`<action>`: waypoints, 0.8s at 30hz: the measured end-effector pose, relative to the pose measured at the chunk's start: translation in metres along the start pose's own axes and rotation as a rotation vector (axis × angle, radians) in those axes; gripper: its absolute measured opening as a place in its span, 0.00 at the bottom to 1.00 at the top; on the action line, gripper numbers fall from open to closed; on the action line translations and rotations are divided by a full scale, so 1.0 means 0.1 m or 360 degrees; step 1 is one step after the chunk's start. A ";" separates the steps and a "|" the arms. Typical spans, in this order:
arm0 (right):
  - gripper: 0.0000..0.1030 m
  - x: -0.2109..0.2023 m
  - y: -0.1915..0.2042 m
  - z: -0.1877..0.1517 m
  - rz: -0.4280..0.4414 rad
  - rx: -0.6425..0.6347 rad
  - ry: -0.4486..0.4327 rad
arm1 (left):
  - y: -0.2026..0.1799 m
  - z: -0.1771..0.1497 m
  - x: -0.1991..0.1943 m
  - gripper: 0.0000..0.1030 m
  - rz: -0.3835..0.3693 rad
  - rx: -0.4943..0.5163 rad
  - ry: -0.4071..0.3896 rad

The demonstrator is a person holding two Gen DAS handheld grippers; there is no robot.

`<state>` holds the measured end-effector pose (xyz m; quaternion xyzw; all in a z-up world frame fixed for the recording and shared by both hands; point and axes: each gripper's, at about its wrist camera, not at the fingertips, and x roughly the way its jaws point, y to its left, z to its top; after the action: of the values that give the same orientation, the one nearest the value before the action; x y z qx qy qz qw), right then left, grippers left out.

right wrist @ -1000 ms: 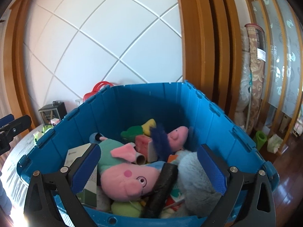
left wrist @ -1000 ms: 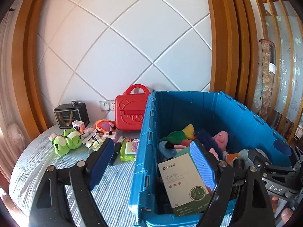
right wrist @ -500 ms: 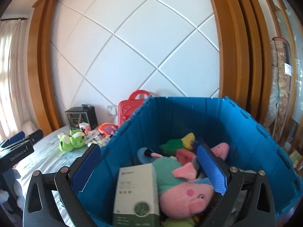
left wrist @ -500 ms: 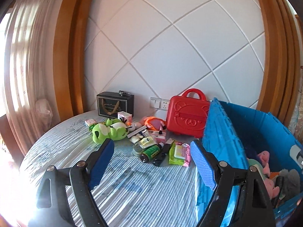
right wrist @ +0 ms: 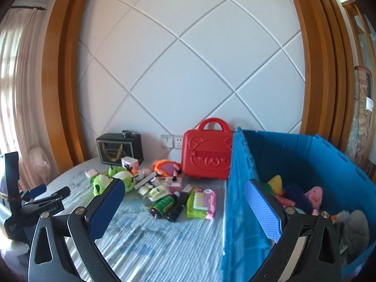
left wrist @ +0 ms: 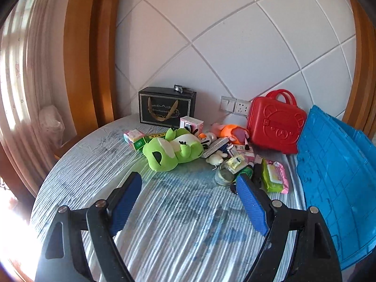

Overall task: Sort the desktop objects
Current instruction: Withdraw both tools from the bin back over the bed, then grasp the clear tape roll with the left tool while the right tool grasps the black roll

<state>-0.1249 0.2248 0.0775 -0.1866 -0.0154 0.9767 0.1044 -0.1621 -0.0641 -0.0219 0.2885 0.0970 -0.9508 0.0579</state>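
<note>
Desktop objects lie heaped toward the far side of the striped table (left wrist: 98, 178), beyond both grippers. Nearest, the left gripper (left wrist: 188, 202) and right gripper (right wrist: 185, 209) hang over bare cloth with jaws spread wide and empty. Just ahead lies a small clear jar (left wrist: 224, 176), probably hard, slippery and breakable, best pinched across its body; beside it a soft wipes pack (left wrist: 275, 176) should squash safely. Farther on, the green plush frog (left wrist: 171, 149) looks light and yielding, graspable at its middle. The blue crate (right wrist: 237, 188) stands right of them, plush toys inside.
</note>
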 end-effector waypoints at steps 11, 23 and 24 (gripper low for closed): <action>1.00 1.16 0.47 -0.33 -0.0171 -0.0001 0.0482 | 0.23 -0.10 1.29 0.80 -0.0222 0.0073 0.0413; 1.00 2.94 -0.16 -1.04 -0.0257 0.0169 0.0996 | -0.61 -0.20 2.87 0.80 -0.0265 0.0377 0.0725; 1.00 3.03 -0.20 -1.07 -0.0268 0.0191 0.1013 | -0.70 -0.20 2.98 0.80 -0.0277 0.0403 0.0734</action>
<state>-0.3563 0.3071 -0.1302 -0.4741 0.0601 0.8565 0.1951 -0.4093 -0.0082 -0.1942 0.4927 0.0123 -0.8660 -0.0843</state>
